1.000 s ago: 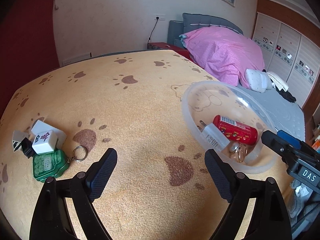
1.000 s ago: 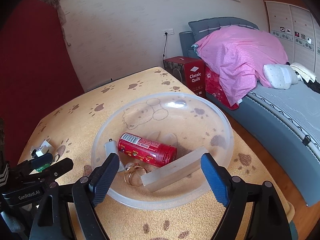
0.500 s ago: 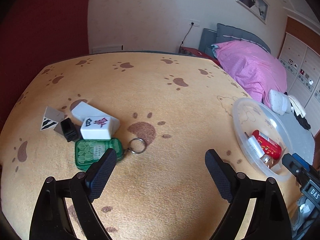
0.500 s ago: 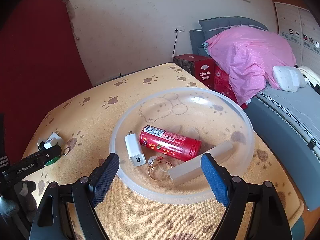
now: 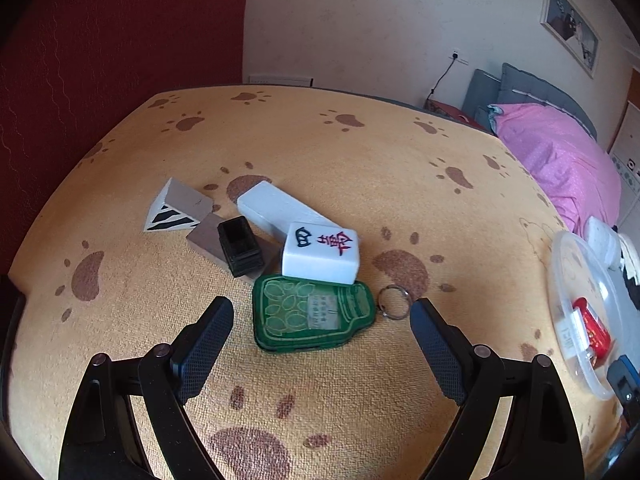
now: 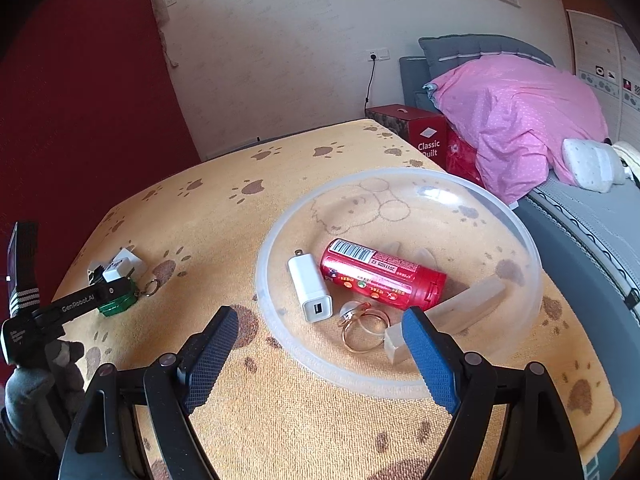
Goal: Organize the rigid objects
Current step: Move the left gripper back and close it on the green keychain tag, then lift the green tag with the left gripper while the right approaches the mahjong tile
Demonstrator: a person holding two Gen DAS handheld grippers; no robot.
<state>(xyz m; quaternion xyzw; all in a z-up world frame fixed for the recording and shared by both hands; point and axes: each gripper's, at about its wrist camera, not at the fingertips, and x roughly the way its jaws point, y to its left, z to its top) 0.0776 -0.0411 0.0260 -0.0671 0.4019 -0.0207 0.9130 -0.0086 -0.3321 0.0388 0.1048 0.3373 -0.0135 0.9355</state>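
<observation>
Paw-print cloth [image 5: 360,152], green keychain [image 5: 312,318] between claw tips

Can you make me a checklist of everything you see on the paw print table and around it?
Surface: orange paw-print cloth covers the table.
Job's things: clear plastic bowl holds a white charger plug, red can, gold rings and clear block. Still outside: green bottle-shaped keychain, mahjong tile, white block, small black box, striped wedge.
Clutter: nothing seen.
Tongs: left tongs open over the keychain; right tongs open at the bowl's near rim.
Cables: black cord hangs from the wall socket.
Surroundings: bed with pink quilt, red box.
</observation>
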